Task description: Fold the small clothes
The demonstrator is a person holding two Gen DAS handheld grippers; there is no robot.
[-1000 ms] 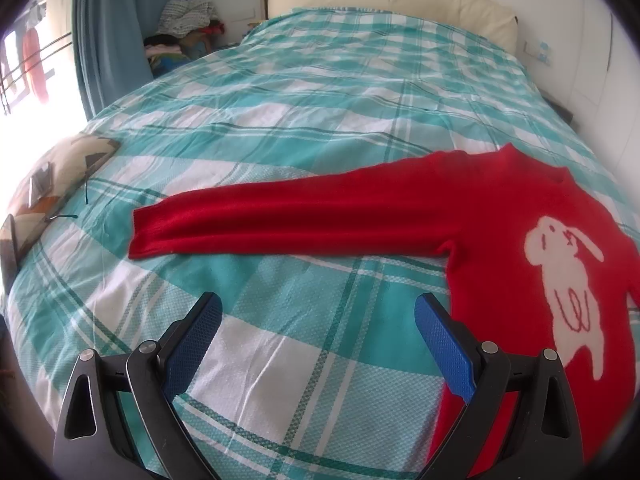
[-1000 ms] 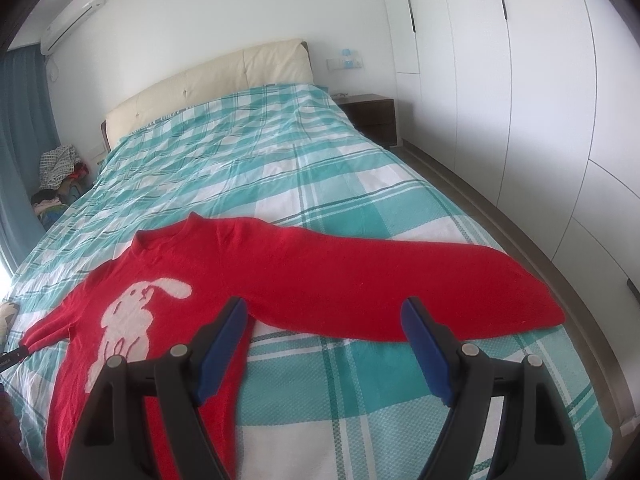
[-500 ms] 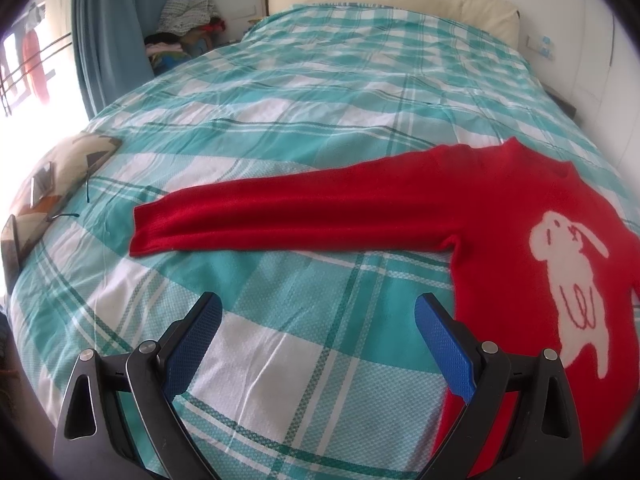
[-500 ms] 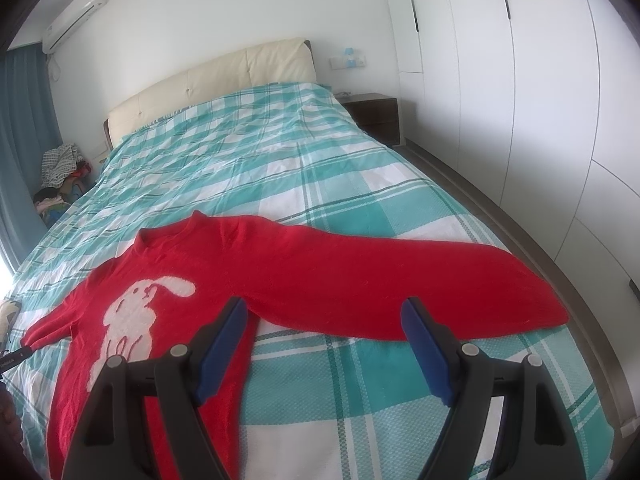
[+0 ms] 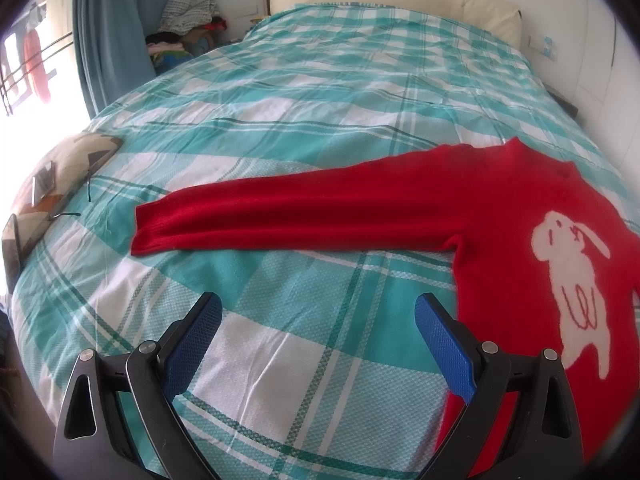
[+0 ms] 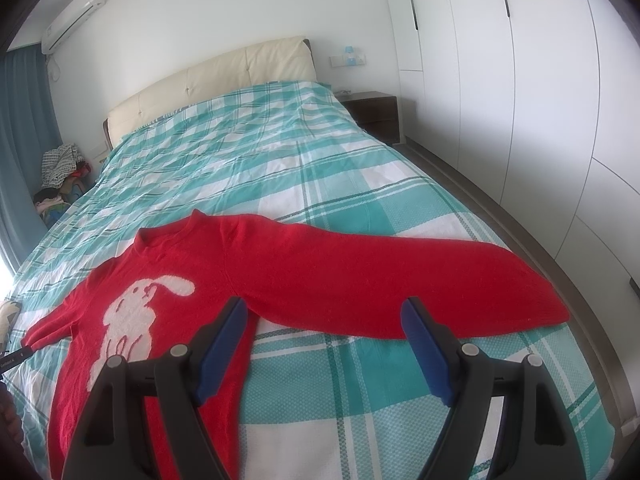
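Note:
A small red sweater (image 5: 500, 216) with a white rabbit on its chest lies flat, face up, on a teal-and-white plaid bed (image 5: 312, 92). Both sleeves are spread straight out; one sleeve's cuff (image 5: 154, 226) points left in the left wrist view. The other sleeve (image 6: 400, 280) reaches right in the right wrist view, across the red sweater (image 6: 192, 280). My left gripper (image 5: 318, 312) hovers open over bare bedcover below the left sleeve. My right gripper (image 6: 324, 316) stands open just above the armpit and right sleeve. Neither holds anything.
A cream headboard (image 6: 208, 84) closes the far end of the bed. White wardrobe doors (image 6: 520, 80) and a dark nightstand (image 6: 374, 110) line the right side. A blue curtain (image 5: 108, 32), a clothes pile (image 5: 188, 12) and a patterned cushion (image 5: 60, 176) sit at the left.

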